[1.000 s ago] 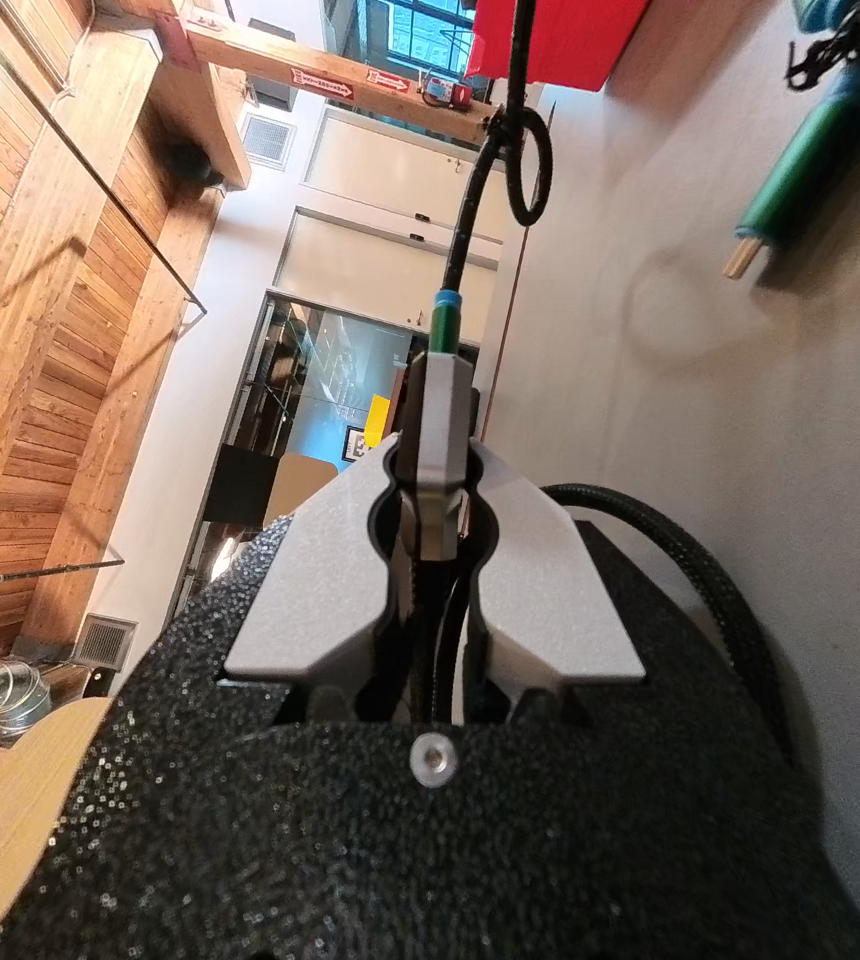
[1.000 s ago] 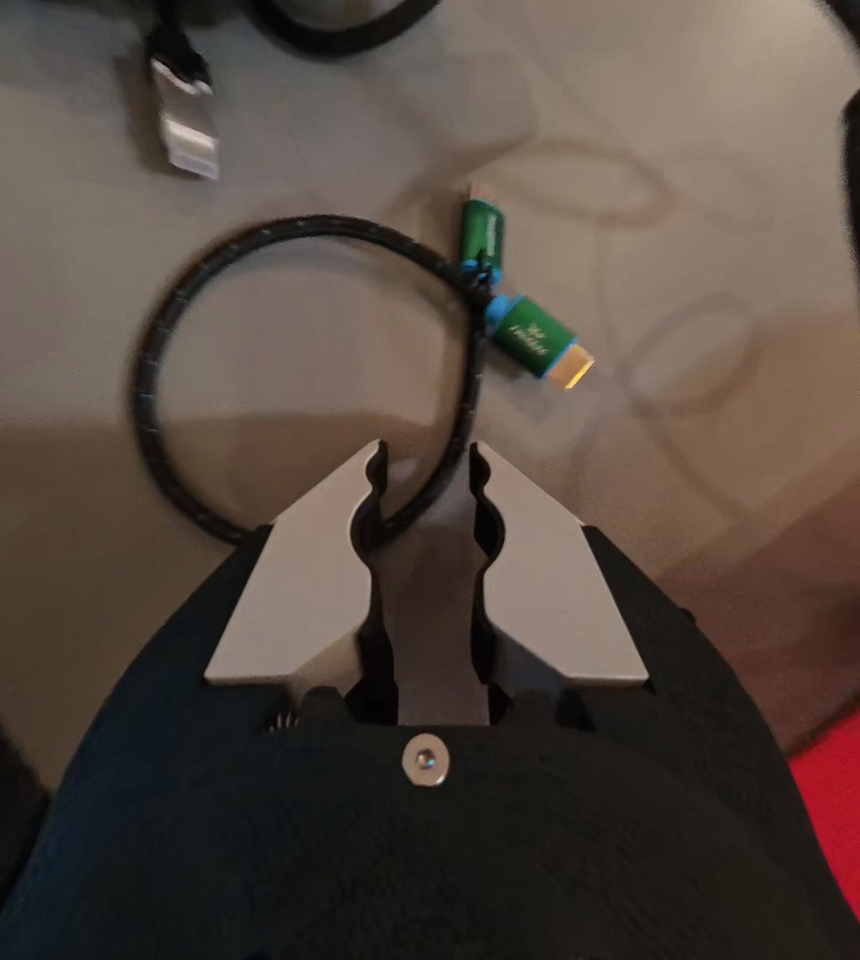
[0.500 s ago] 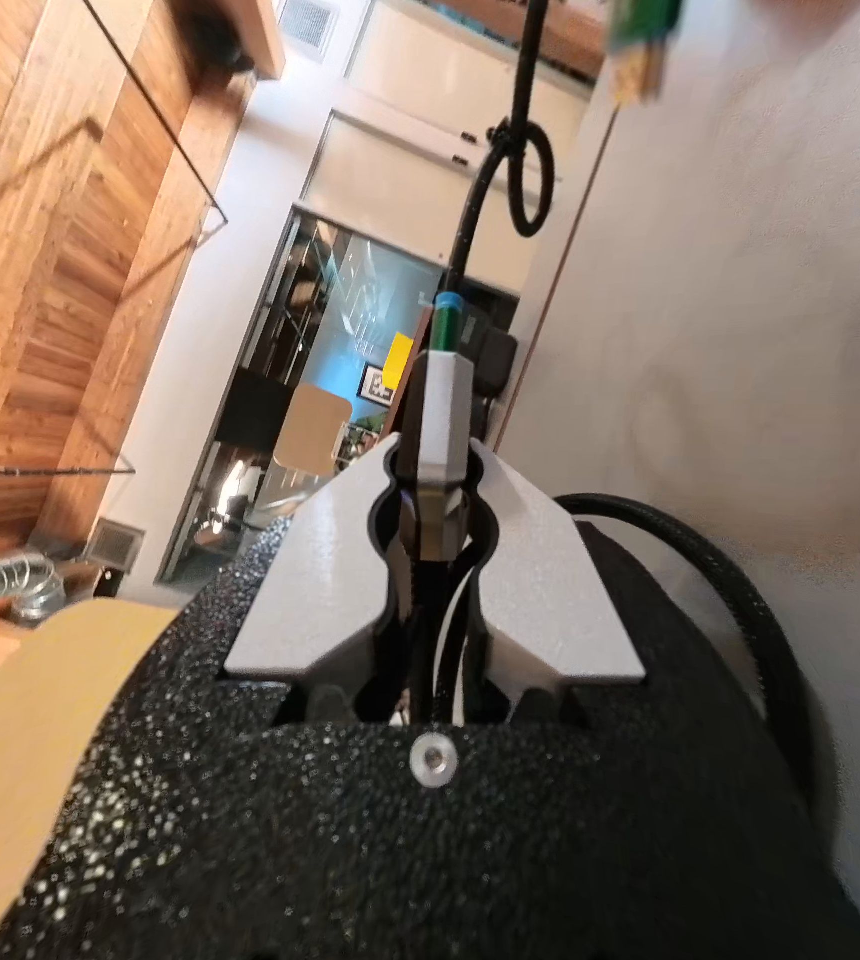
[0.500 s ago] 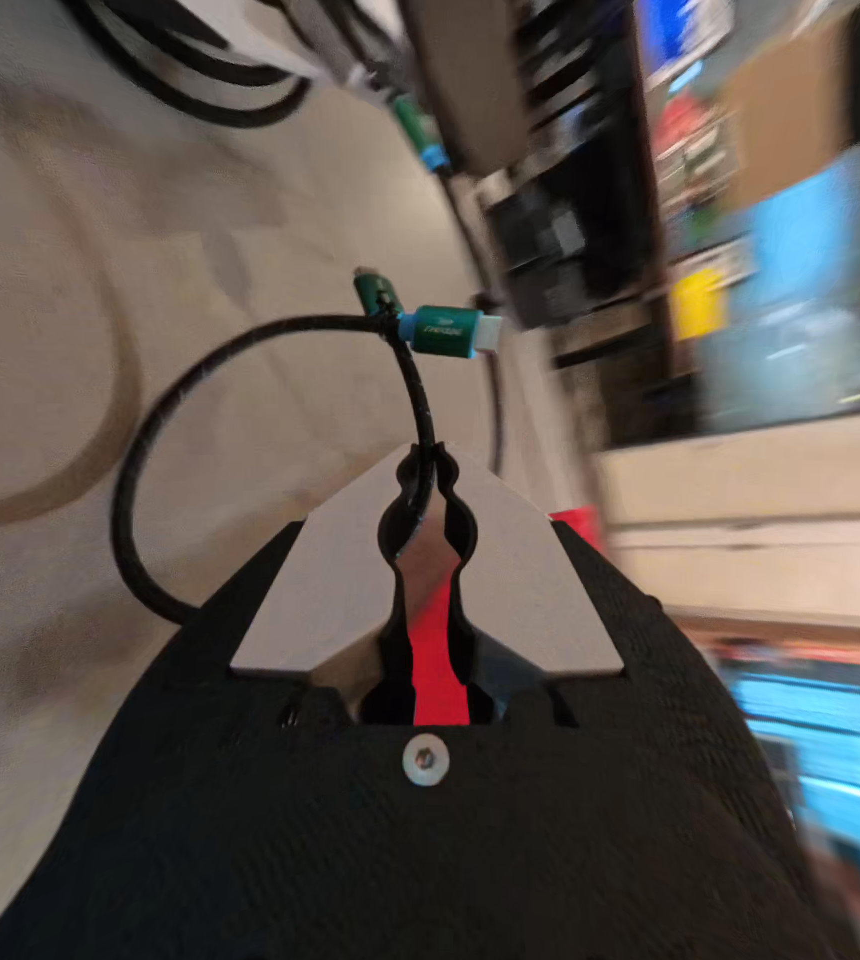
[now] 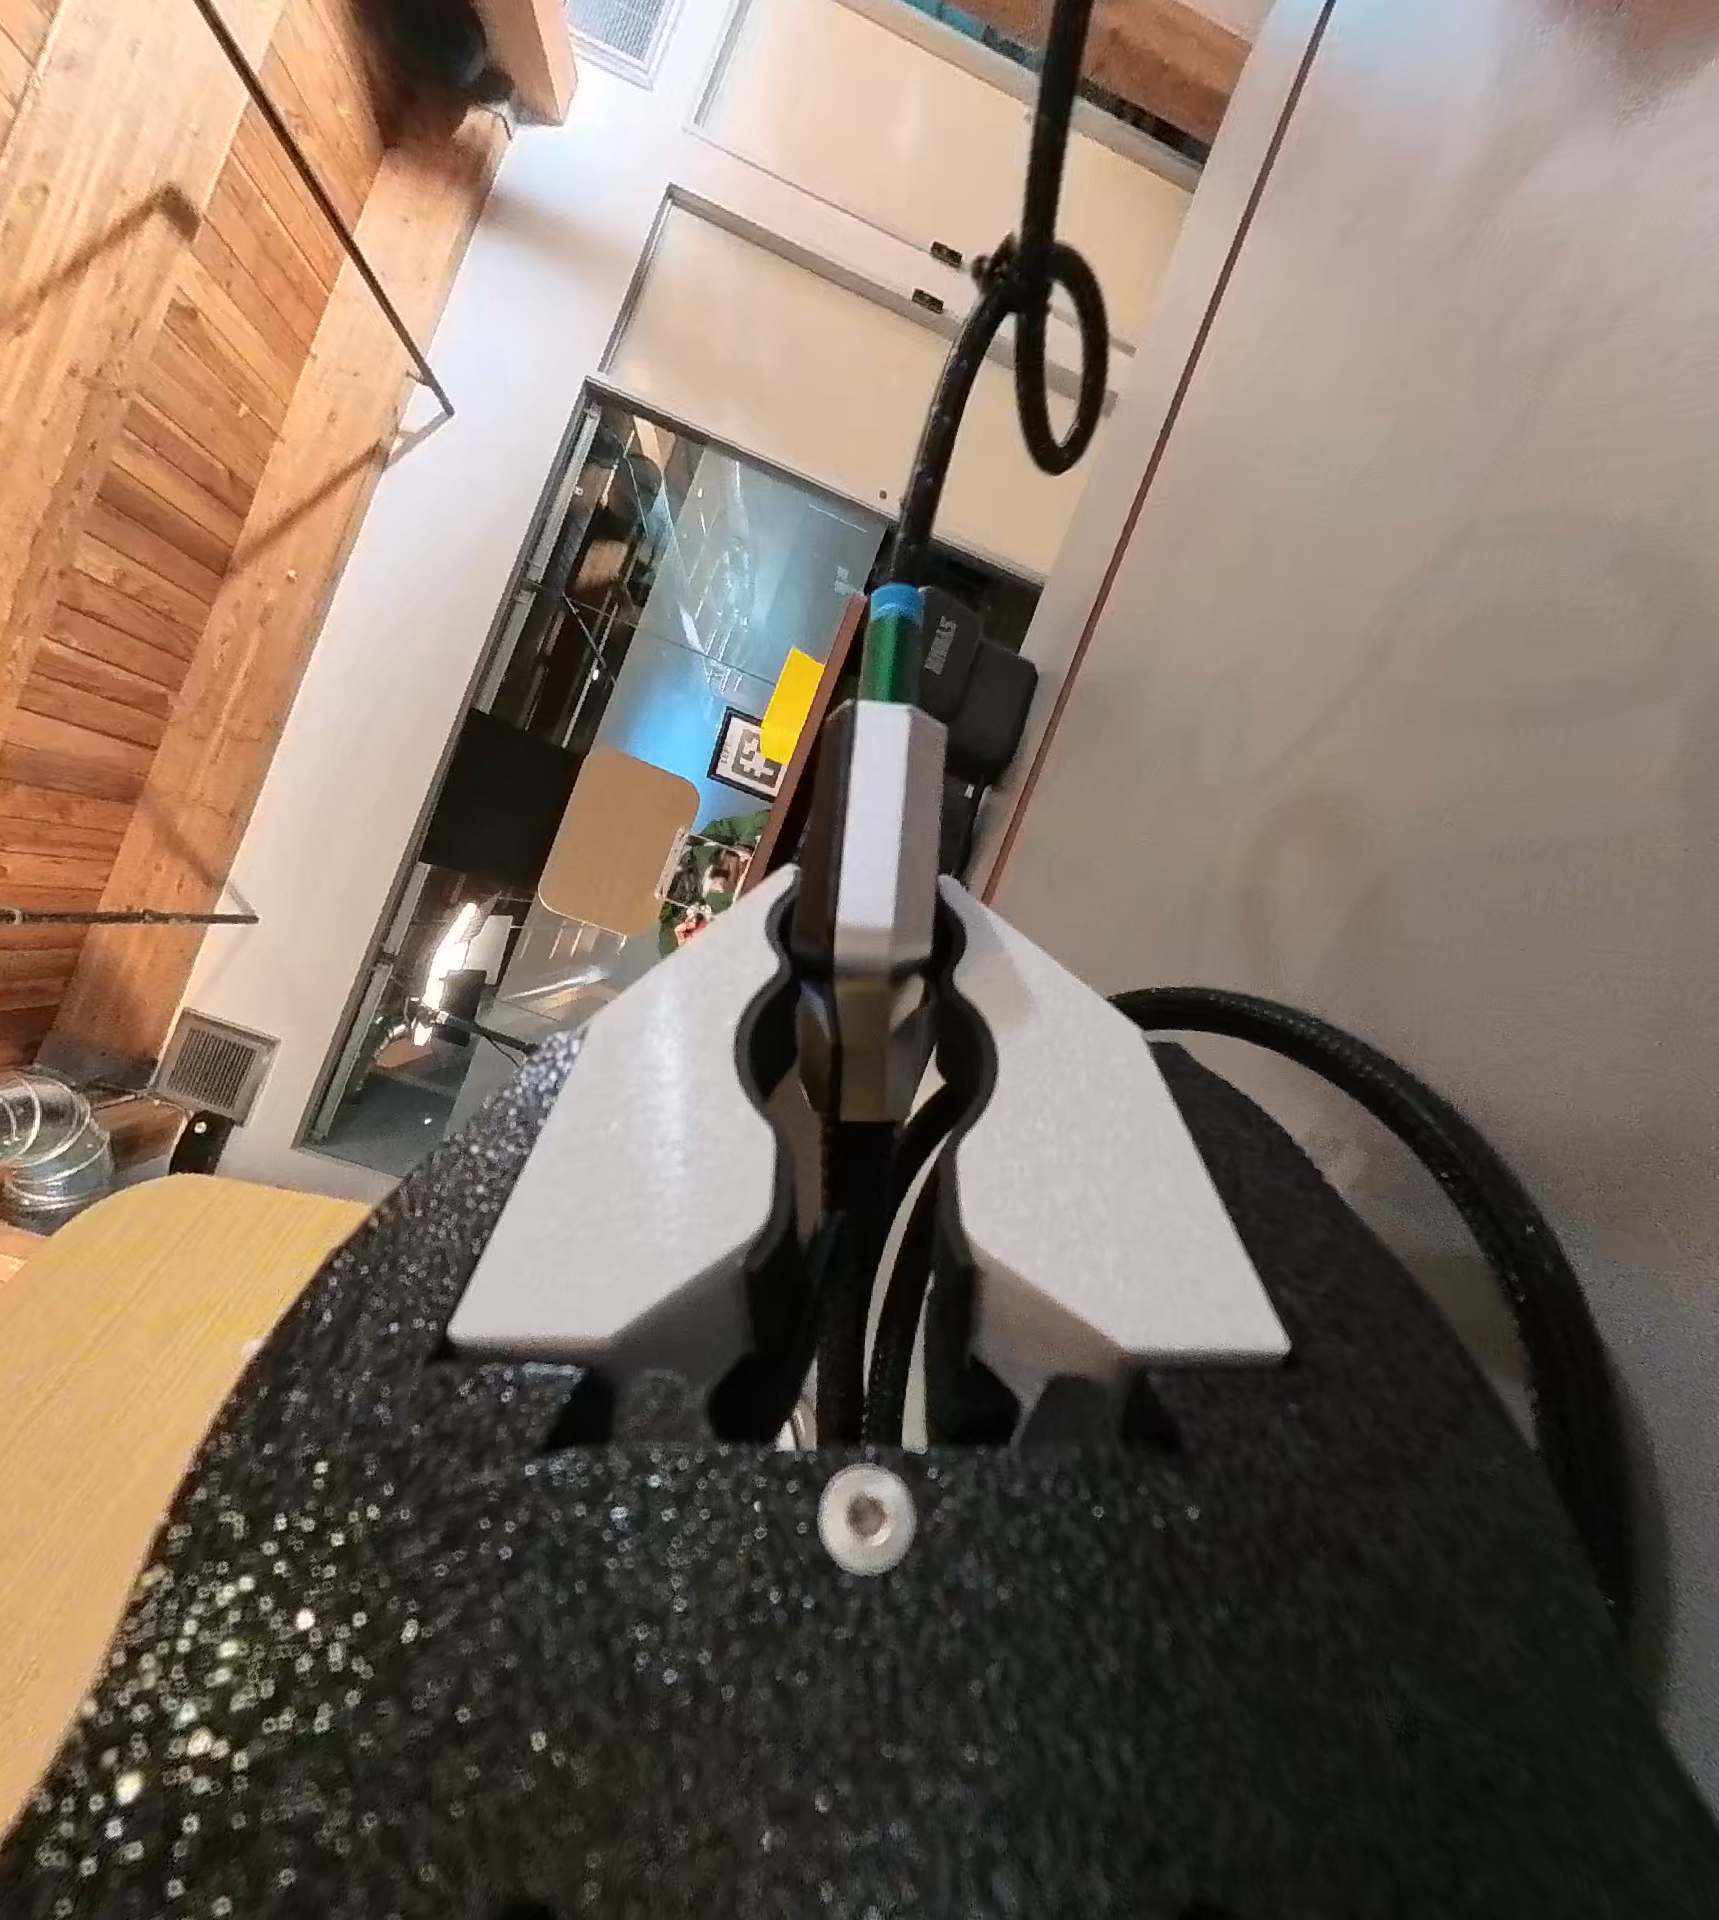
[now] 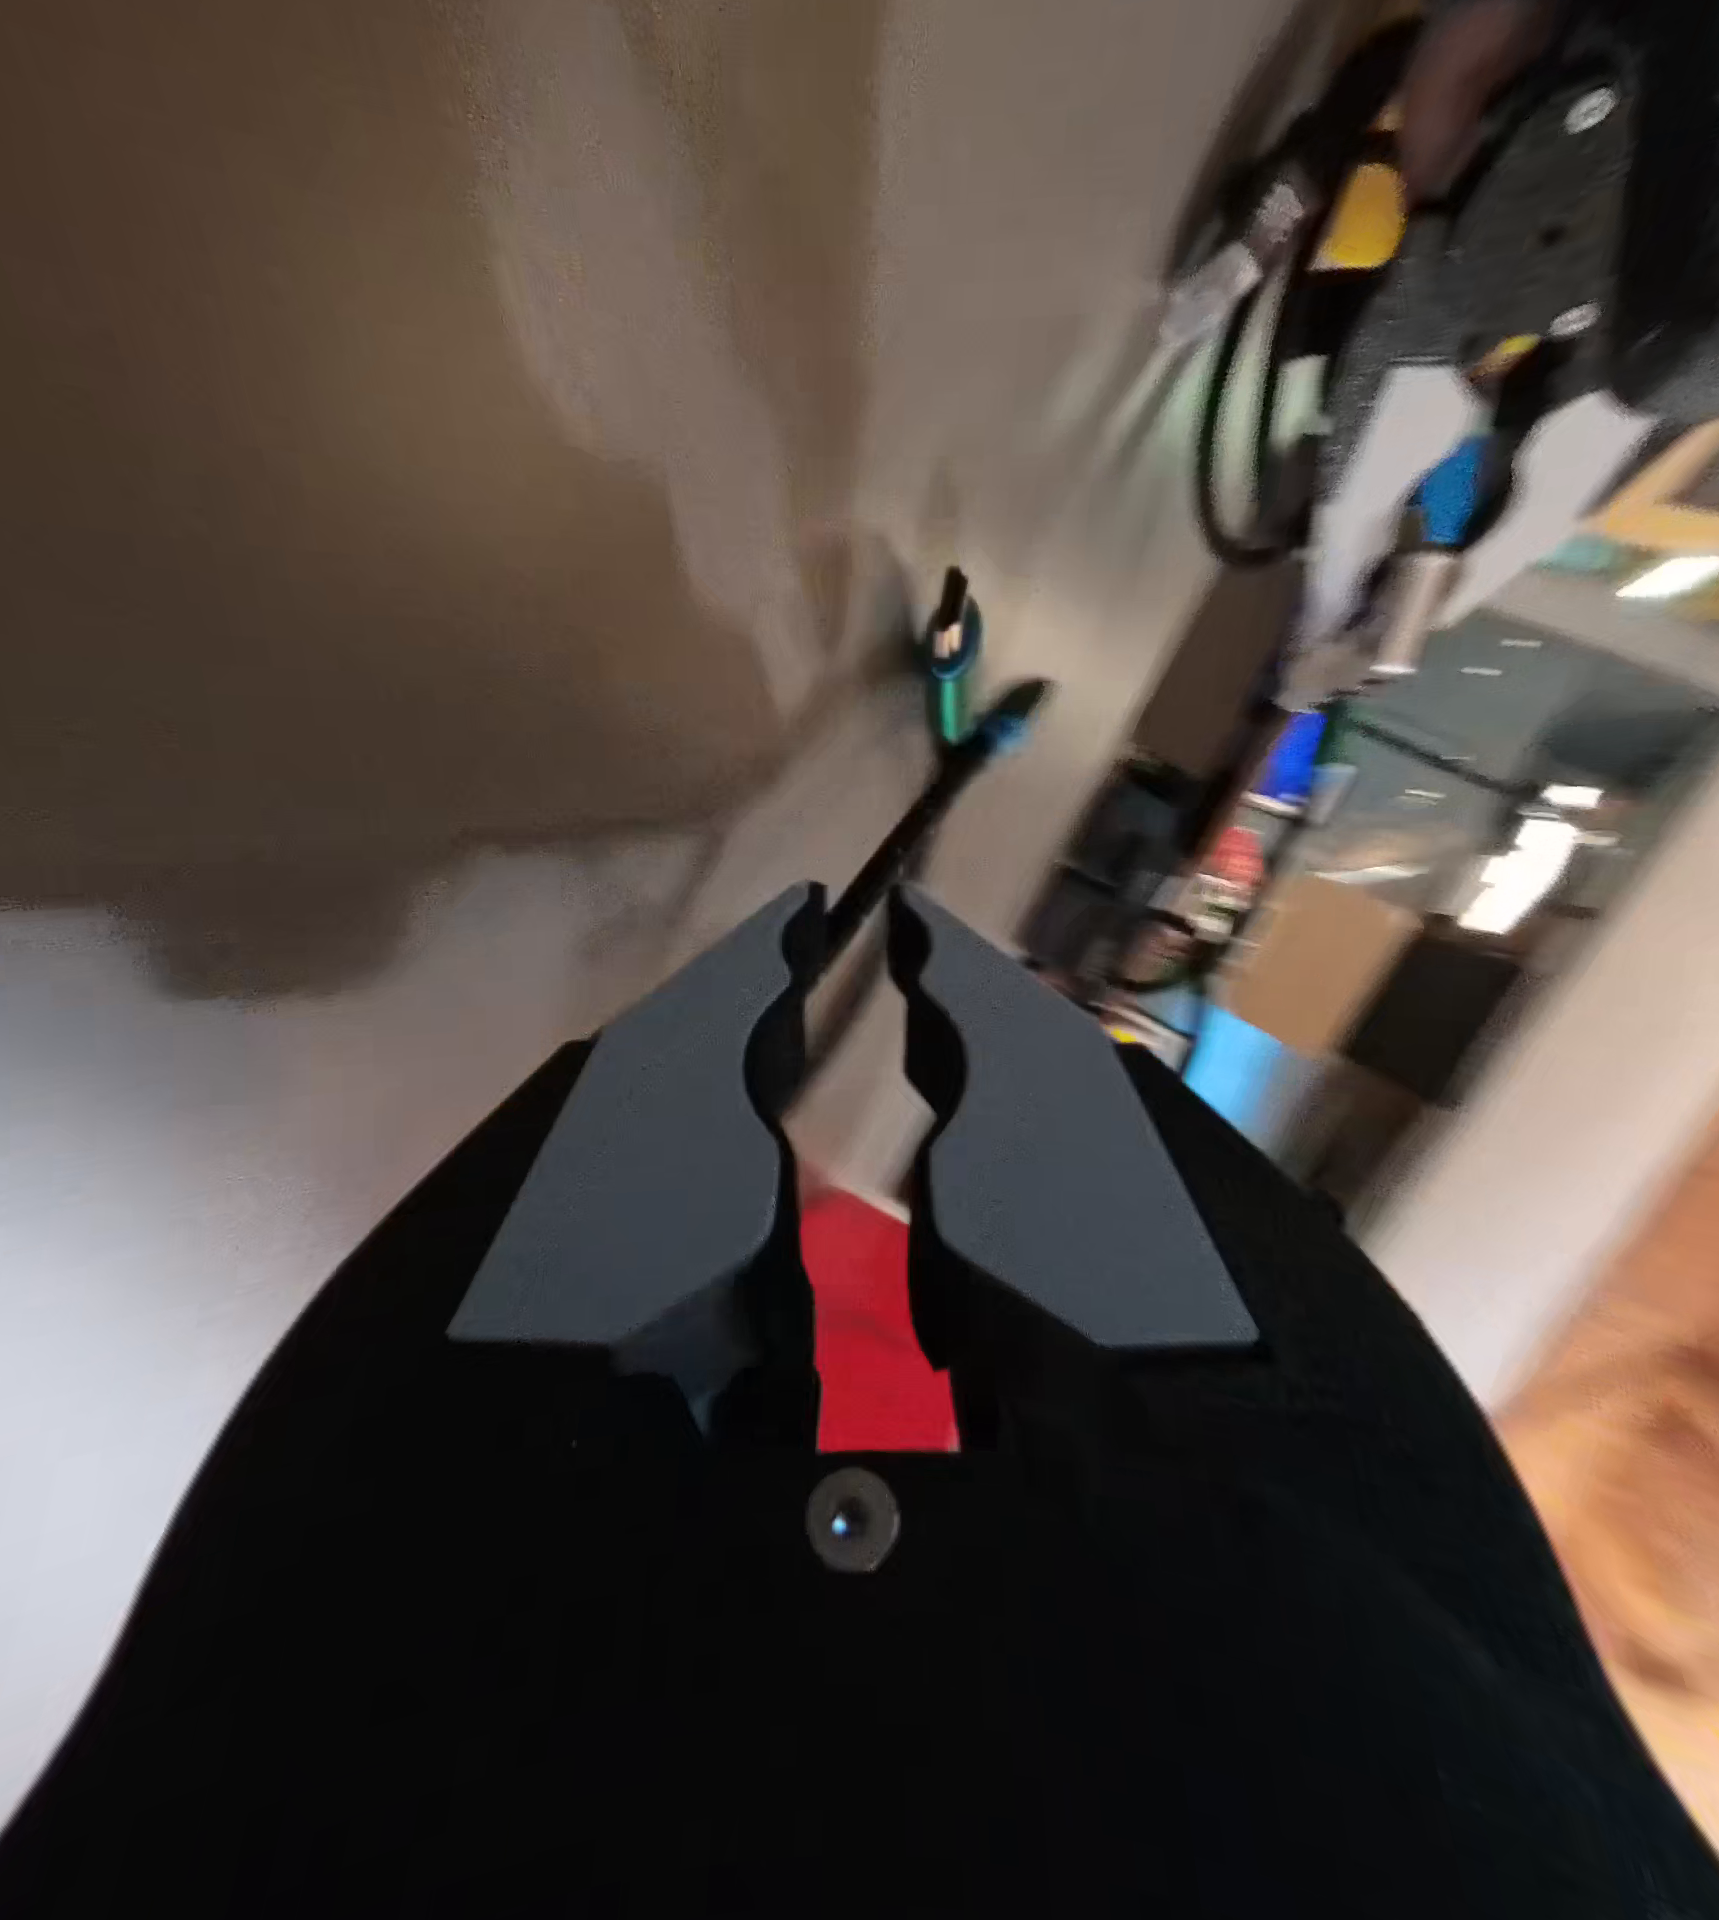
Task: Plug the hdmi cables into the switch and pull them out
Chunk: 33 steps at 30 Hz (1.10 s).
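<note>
Left hand-held gripper point(image 5: 865, 914): its 2 pale grey fingers point(image 5: 668, 1122) are clamped on a slim silver metal switch box point(image 5: 876, 873), held edge-on and pointing away from the camera.
Switch box: it stands between the fingertips, its tapered near end sunk into the rounded notch between the fingers.
Plugged connector: a green HDMI plug with a blue collar point(image 5: 891, 644) sits at the far end of the switch box; whether it is fully seated cannot be told.
Its lead: a black braided cable point(image 5: 948, 457) runs on from the plug, makes a small loop and leaves at the top edge of the view.
Second lead: a thicker black braided cable point(image 5: 1437, 1195) passes back between the fingers and arcs round the right side of the black gripper body, close to the pale grey worktop point(image 5: 1457, 623).
Right hand-held gripper point(image 6: 855, 904): its 2 grey fingers stand slightly apart, with a thin black braided cable point(image 6: 896, 852) running through the gap; whether they pinch it cannot be told, since the view is blurred.
Free connectors: beyond the fingertips that cable ends at a green HDMI plug with a metal tip point(image 6: 954, 665), and a second dark plug with a blue collar point(image 6: 1006, 717) lies just beside it.
Setting: the same pale worktop point(image 6: 367, 416) fills the left of the right wrist view; a red strip point(image 6: 876, 1330) shows between the fingers.
</note>
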Motion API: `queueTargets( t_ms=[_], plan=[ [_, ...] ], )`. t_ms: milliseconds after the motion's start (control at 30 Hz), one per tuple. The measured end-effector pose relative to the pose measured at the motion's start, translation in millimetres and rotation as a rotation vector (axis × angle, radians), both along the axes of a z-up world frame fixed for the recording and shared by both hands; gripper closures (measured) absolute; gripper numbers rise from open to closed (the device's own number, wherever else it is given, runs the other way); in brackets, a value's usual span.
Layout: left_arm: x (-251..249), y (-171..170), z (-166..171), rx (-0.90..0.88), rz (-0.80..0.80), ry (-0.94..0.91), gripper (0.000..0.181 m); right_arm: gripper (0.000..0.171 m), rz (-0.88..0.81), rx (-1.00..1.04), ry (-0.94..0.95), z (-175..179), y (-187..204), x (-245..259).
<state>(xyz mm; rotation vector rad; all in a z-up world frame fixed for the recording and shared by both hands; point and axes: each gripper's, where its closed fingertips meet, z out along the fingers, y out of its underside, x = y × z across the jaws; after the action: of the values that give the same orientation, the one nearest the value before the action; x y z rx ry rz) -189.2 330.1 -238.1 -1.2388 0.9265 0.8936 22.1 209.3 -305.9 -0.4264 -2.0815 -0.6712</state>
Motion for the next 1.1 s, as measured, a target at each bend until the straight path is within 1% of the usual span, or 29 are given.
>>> queueTargets(
  t_ms=[33, 67, 100, 133, 200, 233, 267, 300, 333, 367, 433, 500, 533, 633, 667, 767, 833, 967, 1033, 1100],
  plan=[
    [0.1, -0.1, -0.2, -0.001, -0.001, 0.0, 0.162, 0.151, -0.023, -0.119, -0.024, -7.3, -5.8, 6.5],
    [0.0, -0.1, -0.6, -0.004, -0.001, -0.001, 0.162, 0.151, -0.054, -0.247, -0.028, -10.2, -11.8, 12.0],
    [-0.3, 0.0, -1.0, -0.007, -0.001, -0.003, 0.162, 0.148, -0.113, -0.399, -0.025, -10.4, -16.8, 17.9],
    [-0.3, 0.0, -1.5, -0.01, -0.002, -0.004, 0.162, 0.139, -0.202, -0.593, -0.02, -9.6, -23.2, 24.1],
    [1.0, -0.5, -1.8, -0.011, -0.01, -0.002, 0.162, 0.129, -0.36, -1.071, 0.015, 2.6, -47.7, 26.8],
    [2.6, -1.1, -1.6, -0.008, -0.019, 0.003, 0.162, 0.127, -0.387, -1.265, 0.12, 19.4, -51.9, 15.7],
    [4.7, -2.0, -1.5, -0.005, -0.028, 0.009, 0.162, 0.131, -0.417, -1.386, 0.289, 37.2, -41.1, 0.5],
    [6.8, -3.0, -1.6, -0.003, -0.037, 0.019, 0.162, 0.134, -0.468, -1.456, 0.443, 48.0, -23.9, -10.9],
    [9.3, -3.9, -1.8, 0.0, -0.048, 0.029, 0.162, 0.136, -0.545, -1.489, 0.544, 48.9, -6.7, -17.5],
    [11.7, -4.8, -2.1, 0.002, -0.057, 0.038, 0.162, 0.136, -0.633, -1.478, 0.589, 41.0, 8.3, -20.4],
    [15.2, -5.9, -3.3, 0.002, -0.069, 0.058, 0.162, 0.135, -0.732, -1.43, 0.567, 18.3, 21.3, -25.9],
    [17.0, -6.6, -4.8, -0.001, -0.075, 0.072, 0.161, 0.136, -0.788, -1.421, 0.506, -0.6, 21.3, -32.6],
    [17.5, -6.9, -5.0, -0.001, -0.077, 0.076, 0.161, 0.136, -0.81, -1.418, 0.486, -6.7, 20.8, -35.1],
    [19.2, -8.1, -4.3, 0.005, -0.085, 0.08, 0.162, 0.142, -0.827, -1.451, 0.459, -8.9, 17.6, -41.3],
    [20.2, -8.5, -4.3, 0.006, -0.091, 0.081, 0.162, 0.145, -0.828, -1.466, 0.451, -9.1, 16.4, -42.6],
    [28.0, -11.9, -6.4, 0.003, -0.135, 0.096, 0.161, 0.164, -0.798, -1.499, 0.427, -11.4, 12.6, -46.0],
    [38.7, -16.9, -10.3, -0.01, -0.202, 0.11, 0.162, 0.166, -0.745, -1.462, 0.409, -11.8, 13.9, -45.9],
    [62.7, -33.1, -15.8, -0.063, -0.375, 0.085, 0.162, 0.167, -0.596, -1.304, 0.41, -1.8, 21.3, -45.4],
    [69.1, -38.8, -18.0, -0.089, -0.425, 0.075, 0.163, 0.167, -0.536, -1.284, 0.432, 6.4, 21.5, -46.1],
    [73.9, -43.0, -20.8, -0.12, -0.466, 0.06, 0.163, 0.167, -0.516, -1.284, 0.469, 12.1, 24.4, -44.8]
  ],
)
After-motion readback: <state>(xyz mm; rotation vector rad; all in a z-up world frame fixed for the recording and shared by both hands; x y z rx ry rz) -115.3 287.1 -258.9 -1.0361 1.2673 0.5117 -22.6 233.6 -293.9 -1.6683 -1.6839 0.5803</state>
